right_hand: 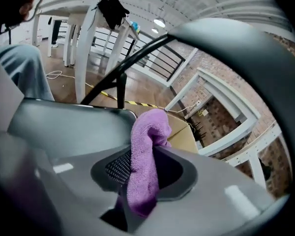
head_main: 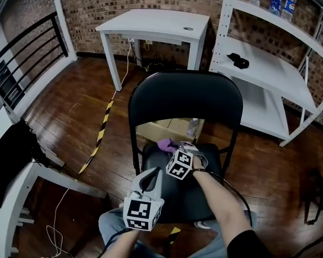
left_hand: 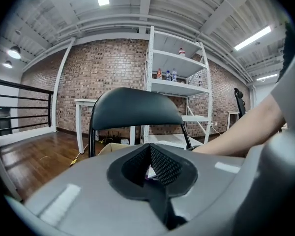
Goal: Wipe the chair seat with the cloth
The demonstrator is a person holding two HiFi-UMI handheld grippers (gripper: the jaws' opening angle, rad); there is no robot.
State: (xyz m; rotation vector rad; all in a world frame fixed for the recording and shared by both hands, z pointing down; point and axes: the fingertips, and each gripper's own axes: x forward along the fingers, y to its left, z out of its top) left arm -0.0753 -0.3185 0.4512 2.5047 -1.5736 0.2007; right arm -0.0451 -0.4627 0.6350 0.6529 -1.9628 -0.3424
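Note:
A black folding chair stands before me, its backrest [head_main: 185, 98] upright and its seat [head_main: 199, 195] below my hands. My right gripper [head_main: 175, 145] is shut on a purple cloth [head_main: 166, 144] at the seat's back left corner. In the right gripper view the cloth [right_hand: 145, 156] hangs out between the jaws of that gripper [right_hand: 142, 178], over the seat's edge [right_hand: 73, 124]. My left gripper [head_main: 149, 175] hovers at the seat's front left with its jaws together and nothing in them. From the left gripper [left_hand: 150, 170] the backrest [left_hand: 132, 107] and the right forearm [left_hand: 246, 132] show ahead.
A cardboard box [head_main: 161, 129] and a bottle [head_main: 192, 128] sit on the floor behind the chair. A white table [head_main: 156, 23] stands farther back and a white shelf unit [head_main: 269, 63] to the right. Black-and-yellow tape [head_main: 99, 136] runs across the wooden floor at left.

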